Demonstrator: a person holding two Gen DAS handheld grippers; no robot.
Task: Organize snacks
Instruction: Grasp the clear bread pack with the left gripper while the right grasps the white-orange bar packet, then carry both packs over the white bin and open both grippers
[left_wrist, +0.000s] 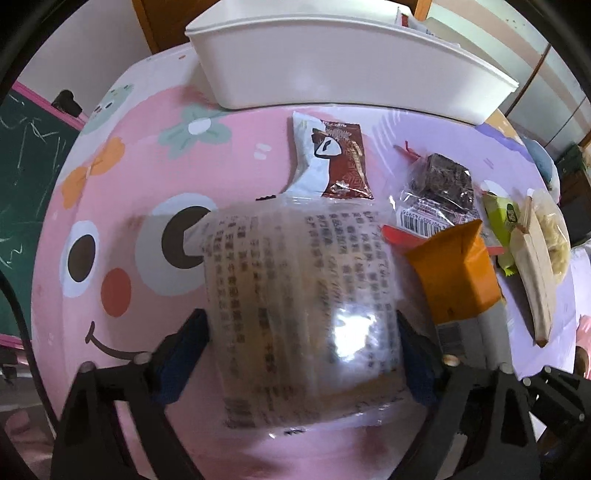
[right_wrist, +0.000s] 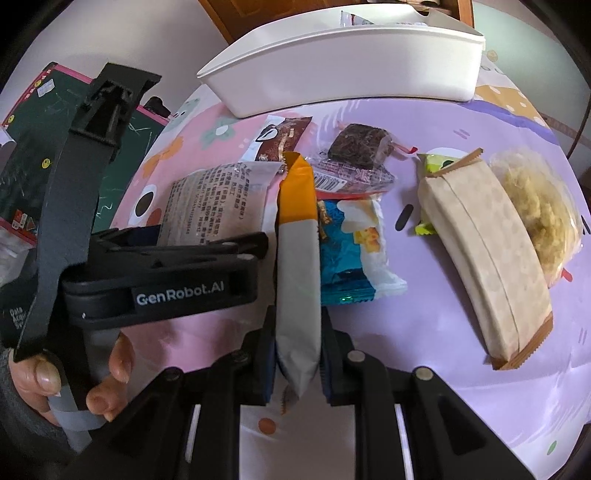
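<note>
My left gripper (left_wrist: 301, 332) points down at a pink and lilac cartoon mat (left_wrist: 147, 177). Its blue pads touch both sides of a clear packet with printed text (left_wrist: 295, 280), which also shows in the right wrist view (right_wrist: 214, 206). My right gripper (right_wrist: 298, 350) is shut on an orange and grey packet (right_wrist: 297, 236) that stands on edge between the pads. That packet (left_wrist: 458, 273) sits just right of the clear one. A white bin (right_wrist: 351, 62) stands at the far edge of the mat, with a packet poking out of it.
Loose snacks lie ahead: a brown and white packet (right_wrist: 280, 136), a dark cake in clear wrap (right_wrist: 360, 147), a blue packet (right_wrist: 351, 251), a green packet (right_wrist: 436, 162), a long beige packet (right_wrist: 484, 258) and a bag of pale yellow snack (right_wrist: 535, 218). A green chalkboard (left_wrist: 22, 184) stands left.
</note>
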